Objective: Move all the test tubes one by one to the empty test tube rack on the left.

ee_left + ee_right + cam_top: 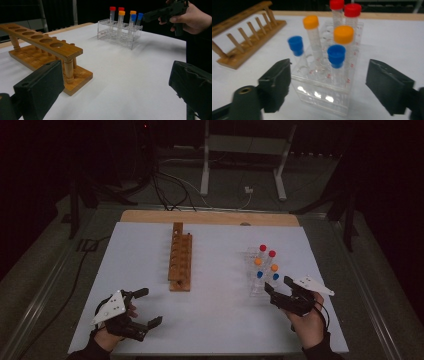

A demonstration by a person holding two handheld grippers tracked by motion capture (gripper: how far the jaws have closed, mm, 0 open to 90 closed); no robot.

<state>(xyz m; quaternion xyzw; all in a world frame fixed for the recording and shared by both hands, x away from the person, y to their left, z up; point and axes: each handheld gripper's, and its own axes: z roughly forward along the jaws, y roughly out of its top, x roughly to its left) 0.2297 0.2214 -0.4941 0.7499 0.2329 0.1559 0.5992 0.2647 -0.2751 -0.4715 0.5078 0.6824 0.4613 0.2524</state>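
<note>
- Here, the left gripper (141, 307) sits low over the near left corner of the white bench (210, 320), its fingers (40, 87) spread wide with nothing between them. It looks parked, out of the way of the work on the other side.
- Ahead of those fingers and a little to the left stands the wooden rack (180, 262), set lengthwise on the bench. Its row of holes (46, 40) faces up and is empty, which suits it as the place the tubes are meant to go; that is a judgement, not something shown.
- Further right, the clear plastic rack (260, 277) holds six capped tubes upright: two red caps (352, 10) at the far end, two orange caps (343, 34) in the middle, two blue caps (336, 55) nearest the right gripper. Keeping them upright in slots leaves each cap free to be taken from above or from the side.
- The right gripper (279, 290) is held level by the person's hand (307, 322), pointing straight at the near end of the clear rack. Its fingers (275, 82) stand apart on either side of that end, touching nothing.
- The near blue tube (337, 67) lies between and just beyond those fingers, so it seems to be the one about to be taken.
- The fingers need to go further forward and line up on the one tube, or they may catch its blue neighbour (297, 50) or the rack wall.
</note>
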